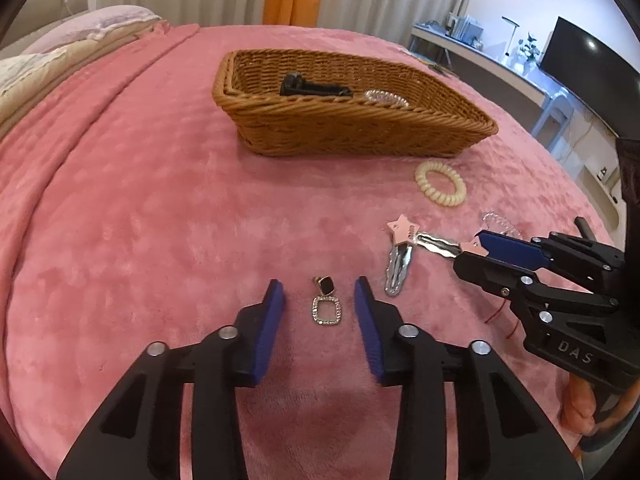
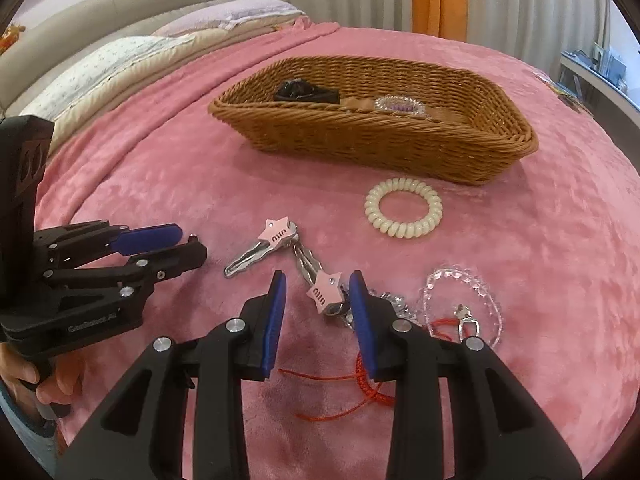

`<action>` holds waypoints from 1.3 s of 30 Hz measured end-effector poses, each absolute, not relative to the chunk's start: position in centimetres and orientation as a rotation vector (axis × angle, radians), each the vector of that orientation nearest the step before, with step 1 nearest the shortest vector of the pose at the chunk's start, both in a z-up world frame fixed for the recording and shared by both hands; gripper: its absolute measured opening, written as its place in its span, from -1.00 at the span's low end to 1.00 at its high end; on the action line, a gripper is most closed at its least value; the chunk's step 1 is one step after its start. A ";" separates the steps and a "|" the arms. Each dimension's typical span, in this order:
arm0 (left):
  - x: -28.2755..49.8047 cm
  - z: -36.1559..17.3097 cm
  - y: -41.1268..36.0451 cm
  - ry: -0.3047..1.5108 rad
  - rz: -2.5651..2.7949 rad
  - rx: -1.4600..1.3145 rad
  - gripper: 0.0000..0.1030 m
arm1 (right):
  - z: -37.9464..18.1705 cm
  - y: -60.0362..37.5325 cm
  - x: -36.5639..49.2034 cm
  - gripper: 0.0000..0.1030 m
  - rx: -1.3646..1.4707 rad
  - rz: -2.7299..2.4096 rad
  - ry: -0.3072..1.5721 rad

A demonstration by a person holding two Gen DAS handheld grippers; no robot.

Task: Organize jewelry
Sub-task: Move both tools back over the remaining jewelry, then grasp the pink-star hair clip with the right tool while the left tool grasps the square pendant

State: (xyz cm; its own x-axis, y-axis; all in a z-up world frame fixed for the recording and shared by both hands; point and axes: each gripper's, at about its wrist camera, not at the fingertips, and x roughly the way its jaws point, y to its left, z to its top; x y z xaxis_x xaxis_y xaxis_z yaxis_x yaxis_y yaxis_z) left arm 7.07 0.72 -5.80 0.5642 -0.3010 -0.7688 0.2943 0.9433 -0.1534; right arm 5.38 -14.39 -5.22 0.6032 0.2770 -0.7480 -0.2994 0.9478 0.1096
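Left claw (image 1: 319,294): held low over the pink blanket (image 1: 160,220) of the bed, fingers pointing toward the wicker basket (image 1: 360,128). Its blue pads (image 1: 272,320) stand wide apart, one on each side of a drop earring (image 1: 326,304) with a black stone and a square rhinestone loop; the earring lies flat between them, touched by neither.

Centre: the basket sits farther back on the blanket and contains a black clip (image 1: 314,87) and a clear coil hair tie (image 1: 386,98). Just in front of its right end lies a cream coil hair tie (image 1: 440,183).

Right claw (image 2: 318,300): angled down toward the blanket, jaws wide. Between its pads lies one pink-star hair clip (image 2: 324,294), close against the right-hand pad (image 2: 362,320); whether they touch cannot be told. A second pink-star hair clip (image 2: 264,248) lies just beyond, its star end meeting the first clip's metal tip. To the right lie a clear bead bracelet (image 2: 464,296) and a small silver clasp (image 2: 466,322); red cord (image 2: 344,392) runs under the right claw.
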 end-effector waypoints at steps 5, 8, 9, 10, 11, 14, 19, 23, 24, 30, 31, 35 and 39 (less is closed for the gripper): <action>7.1 -5.9 1.0 0.903 -0.353 -0.037 -0.77 | -5.1 -13.5 4.7 -0.65 -0.074 0.348 0.866; 7.1 -5.9 1.2 0.900 -0.362 -0.062 -0.79 | -5.0 -13.2 4.1 -0.66 -0.074 0.372 0.877; 7.1 -6.0 1.3 0.899 -0.365 -0.067 -0.79 | -5.0 -13.3 3.7 -0.66 -0.049 0.398 0.894; 7.0 -6.0 1.4 0.897 -0.370 -0.073 -0.79 | -5.1 -13.5 3.6 -0.66 -0.021 0.422 0.913; 7.0 -6.0 1.4 0.896 -0.375 -0.078 -0.79 | -5.2 -13.6 3.5 -0.66 0.001 0.437 0.926; 6.7 -6.1 1.5 0.892 -0.390 -0.085 -0.79 | -5.5 -14.1 2.7 -0.66 0.027 0.416 0.932; 6.5 -6.1 1.6 0.887 -0.401 -0.095 -0.79 | -4.2 -14.5 2.1 -0.65 0.042 0.393 0.868; 6.4 -6.2 1.6 0.881 -0.400 -0.092 -0.79 | -3.6 -13.4 3.1 -0.65 -0.035 0.342 0.839; 6.4 -6.2 1.7 0.881 -0.399 -0.090 -0.79 | -3.7 -13.3 3.5 -0.65 -0.042 0.334 0.838; 6.3 -6.3 1.6 0.875 -0.398 -0.085 -0.79 | -5.1 -13.3 5.8 -0.65 -0.050 0.331 0.878; 6.3 -6.3 1.6 0.875 -0.398 -0.084 -0.79 | -5.1 -13.2 6.1 -0.65 -0.068 0.329 0.880; 6.2 -6.3 1.6 0.870 -0.399 -0.083 -0.78 | -5.6 -12.9 6.4 -0.65 -0.123 0.344 0.908; 6.2 -6.3 1.7 0.865 -0.413 -0.092 -0.78 | -5.6 -13.3 5.6 -0.64 -0.112 0.366 0.908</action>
